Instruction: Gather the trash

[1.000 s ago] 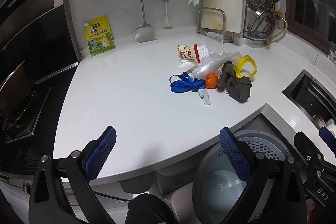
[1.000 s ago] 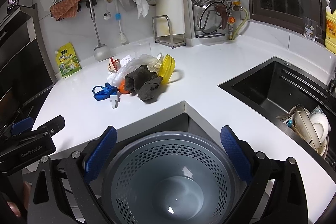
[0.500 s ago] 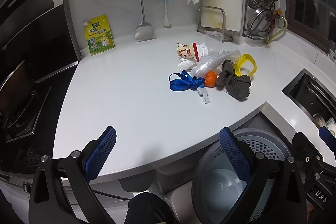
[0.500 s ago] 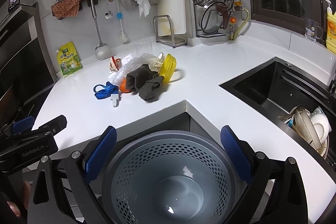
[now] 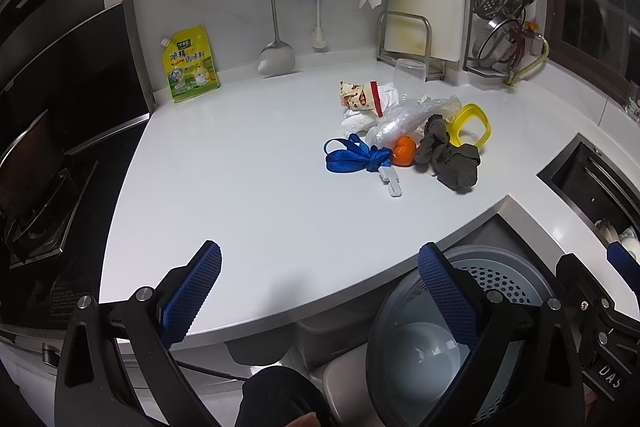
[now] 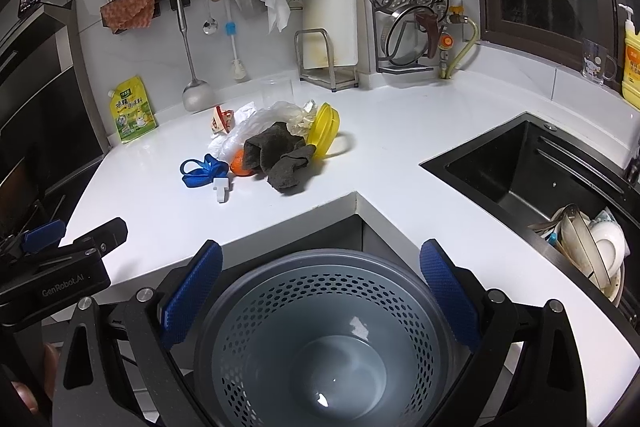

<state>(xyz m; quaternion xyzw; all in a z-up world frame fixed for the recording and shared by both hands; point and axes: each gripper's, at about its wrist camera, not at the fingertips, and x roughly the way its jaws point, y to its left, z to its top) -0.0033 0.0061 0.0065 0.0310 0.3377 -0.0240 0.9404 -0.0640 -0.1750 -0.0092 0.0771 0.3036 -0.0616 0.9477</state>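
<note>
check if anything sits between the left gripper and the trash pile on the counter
Nothing visible does. The left gripper hangs open at the counter's near edge, and only bare white counter lies between it and the trash pile.

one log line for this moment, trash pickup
phase: pre-grasp | left gripper: open, empty | right gripper: open, above grey bin | trash pile: untouched on counter

left wrist: faces counter (image 5: pixel 240 187) | right wrist: above bin (image 6: pixel 320 307) | shared: trash pile (image 5: pixel 400 131)

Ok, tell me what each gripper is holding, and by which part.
Nothing. The left gripper and right gripper are both open and empty; the trash lies untouched on the counter.
</note>
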